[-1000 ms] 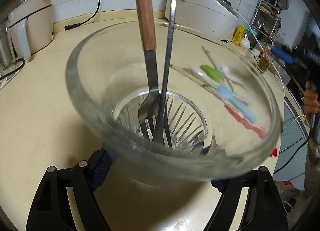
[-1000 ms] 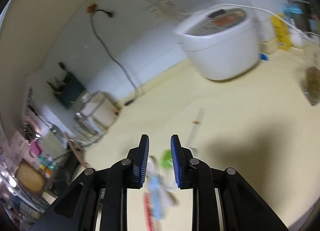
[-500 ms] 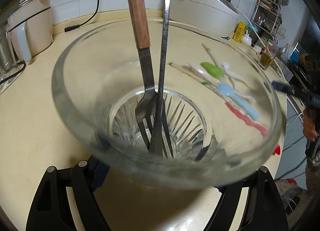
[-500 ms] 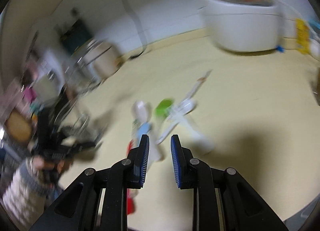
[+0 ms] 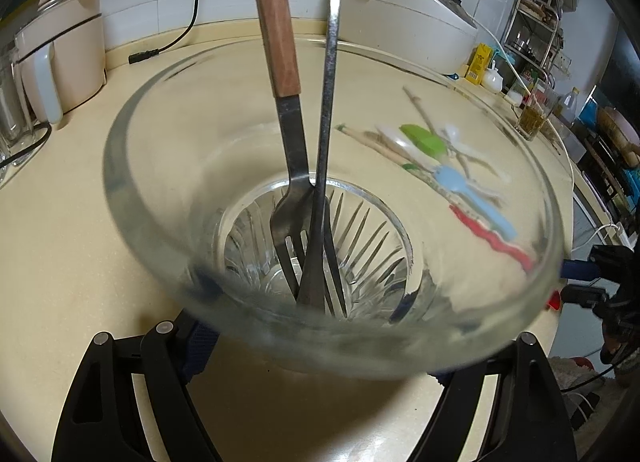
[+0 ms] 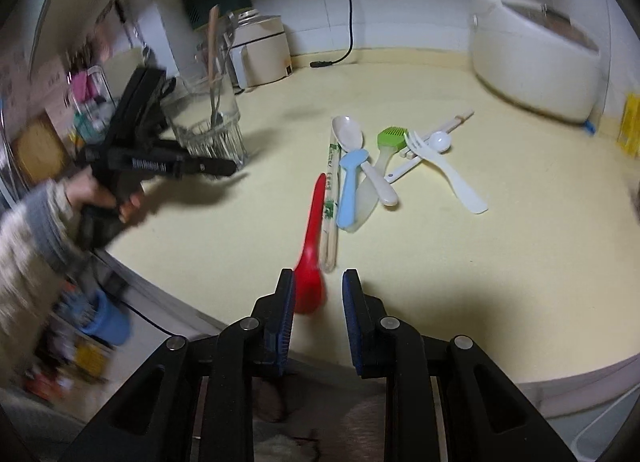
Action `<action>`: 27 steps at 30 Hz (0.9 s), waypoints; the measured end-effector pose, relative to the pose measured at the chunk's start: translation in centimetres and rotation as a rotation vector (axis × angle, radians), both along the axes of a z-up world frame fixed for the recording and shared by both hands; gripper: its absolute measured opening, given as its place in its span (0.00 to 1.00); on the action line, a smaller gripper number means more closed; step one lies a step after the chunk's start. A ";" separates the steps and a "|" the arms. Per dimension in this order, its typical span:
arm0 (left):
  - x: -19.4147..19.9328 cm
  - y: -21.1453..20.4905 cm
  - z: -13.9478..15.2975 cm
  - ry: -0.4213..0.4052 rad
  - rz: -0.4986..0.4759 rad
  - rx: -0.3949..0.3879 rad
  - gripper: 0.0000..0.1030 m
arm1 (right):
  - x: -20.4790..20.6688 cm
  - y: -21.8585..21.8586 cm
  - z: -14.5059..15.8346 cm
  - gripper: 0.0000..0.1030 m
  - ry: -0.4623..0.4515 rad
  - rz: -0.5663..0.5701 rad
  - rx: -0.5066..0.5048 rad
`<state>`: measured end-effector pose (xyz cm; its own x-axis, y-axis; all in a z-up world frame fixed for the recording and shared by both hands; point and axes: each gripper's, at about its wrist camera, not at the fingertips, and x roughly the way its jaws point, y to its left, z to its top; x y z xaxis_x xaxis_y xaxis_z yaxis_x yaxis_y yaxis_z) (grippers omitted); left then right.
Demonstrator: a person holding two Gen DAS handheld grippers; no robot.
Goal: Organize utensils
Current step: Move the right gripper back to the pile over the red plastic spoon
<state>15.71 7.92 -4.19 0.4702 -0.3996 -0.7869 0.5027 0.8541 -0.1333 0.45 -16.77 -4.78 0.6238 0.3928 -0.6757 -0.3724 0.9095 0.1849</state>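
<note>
I'm clamping the glass (image 5: 328, 222) in my left tool (image 5: 316, 346); 2 utensils are standing inside. My right tool (image 6: 319, 294), jaws just opening and empty, is nearing the red spoon (image 6: 312, 238); several more are lying on the surface (image 6: 500, 262).

White lettering runs along the black body of the left gripper (image 6: 160, 166), too blurred to read; green printing on the chopstick wrapper (image 6: 330, 178) beside it is likewise illegible.

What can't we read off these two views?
- Left wrist: left gripper pads hidden behind the glass; spoon bowl cut by the top edge.
- Right wrist: printing on the chopstick sleeve too small; shelf clutter at left blurred.
</note>
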 end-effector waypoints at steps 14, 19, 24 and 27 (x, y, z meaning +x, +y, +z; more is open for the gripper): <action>-0.3 -0.6 0.0 -0.006 0.002 0.020 0.83 | -1.3 2.4 -1.2 0.30 -0.089 -0.031 -0.078; -0.3 -0.6 0.0 -0.006 0.001 0.020 0.83 | -1.3 2.3 -1.7 0.30 -0.157 -0.028 -0.065; -0.3 -0.7 -0.1 -0.003 0.002 0.011 0.83 | -1.7 2.6 -2.1 0.31 -0.208 -0.003 -0.060; -0.3 -0.7 -0.1 -0.004 0.002 0.014 0.83 | -1.5 2.3 -2.1 0.31 -0.200 0.014 -0.036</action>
